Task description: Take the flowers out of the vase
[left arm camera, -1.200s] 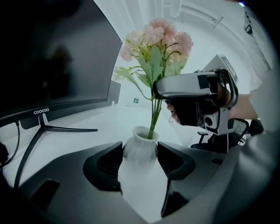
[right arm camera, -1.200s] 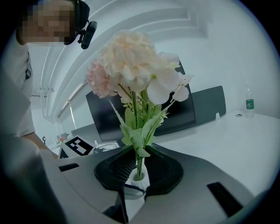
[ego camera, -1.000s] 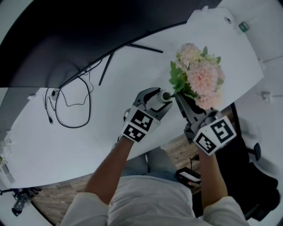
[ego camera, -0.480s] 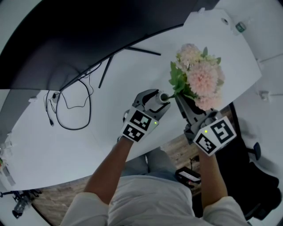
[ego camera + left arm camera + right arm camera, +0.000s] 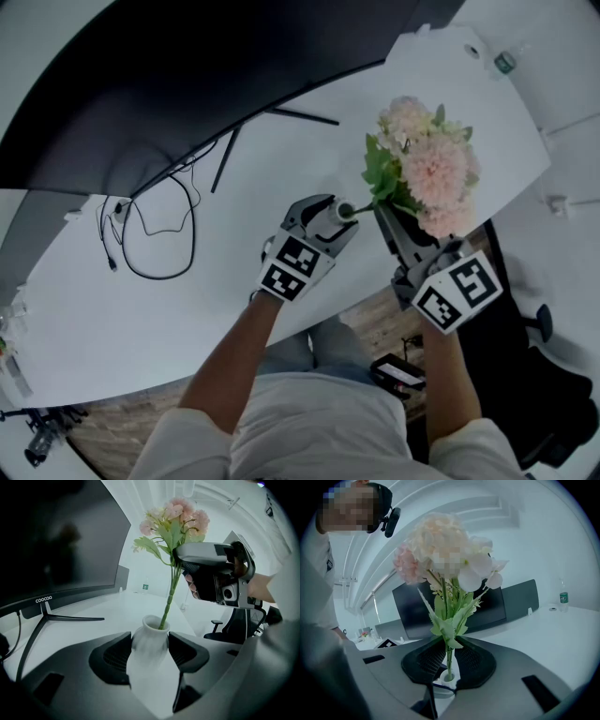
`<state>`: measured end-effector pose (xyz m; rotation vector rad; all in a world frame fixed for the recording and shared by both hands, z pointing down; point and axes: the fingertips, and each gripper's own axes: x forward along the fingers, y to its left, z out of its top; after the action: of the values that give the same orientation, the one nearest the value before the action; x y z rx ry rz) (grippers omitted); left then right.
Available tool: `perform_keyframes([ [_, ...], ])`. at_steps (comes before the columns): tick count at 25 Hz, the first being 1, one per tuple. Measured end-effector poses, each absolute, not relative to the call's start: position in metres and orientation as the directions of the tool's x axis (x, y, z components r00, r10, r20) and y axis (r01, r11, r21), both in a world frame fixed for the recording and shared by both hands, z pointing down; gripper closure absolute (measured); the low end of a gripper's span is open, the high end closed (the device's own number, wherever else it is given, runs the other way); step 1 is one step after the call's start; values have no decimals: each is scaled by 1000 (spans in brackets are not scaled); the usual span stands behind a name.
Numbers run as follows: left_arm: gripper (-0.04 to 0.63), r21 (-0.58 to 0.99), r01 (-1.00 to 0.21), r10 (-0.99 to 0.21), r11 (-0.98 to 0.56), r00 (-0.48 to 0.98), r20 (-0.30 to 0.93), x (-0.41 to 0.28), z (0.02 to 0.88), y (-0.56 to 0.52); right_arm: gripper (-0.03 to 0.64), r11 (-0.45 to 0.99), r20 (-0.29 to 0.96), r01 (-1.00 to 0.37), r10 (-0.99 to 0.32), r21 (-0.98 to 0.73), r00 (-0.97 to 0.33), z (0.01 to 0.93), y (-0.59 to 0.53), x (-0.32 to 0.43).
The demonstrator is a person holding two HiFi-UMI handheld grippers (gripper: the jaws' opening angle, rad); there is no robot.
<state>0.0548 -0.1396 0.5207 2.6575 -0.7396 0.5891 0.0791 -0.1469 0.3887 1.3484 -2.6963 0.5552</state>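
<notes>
The pink flower bunch on green stems (image 5: 433, 173) sits in the small white ceramic vase (image 5: 150, 641) over the edge of the white desk (image 5: 234, 267), not out yet. My left gripper (image 5: 150, 654) clamps the vase, my right gripper (image 5: 449, 662) pinches the stems narrow; lift-out remains.

Light short-sleeved shirt (image 5: 319, 422), arms bare below the sleeves, bluish trousers (image 5: 326, 345). Grey-shelled left gripper (image 5: 339, 216) and right gripper (image 5: 386, 214), black ribbed pads (image 5: 111, 657), each with a cube (image 5: 292, 267) of black-and-white square markers.
</notes>
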Motion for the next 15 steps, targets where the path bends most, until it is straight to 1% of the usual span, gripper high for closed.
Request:
perform_keyframes([
  [10,342,201,-548,-409,-812,780,474,46,530,-141,539,540,208,-789,-770,-291,-604,379,-146,76],
  [15,341,232,-558,-408,-797,779,476,39,536,-144,540,531,203,-793,-776,-299,-597,379,-147,75],
])
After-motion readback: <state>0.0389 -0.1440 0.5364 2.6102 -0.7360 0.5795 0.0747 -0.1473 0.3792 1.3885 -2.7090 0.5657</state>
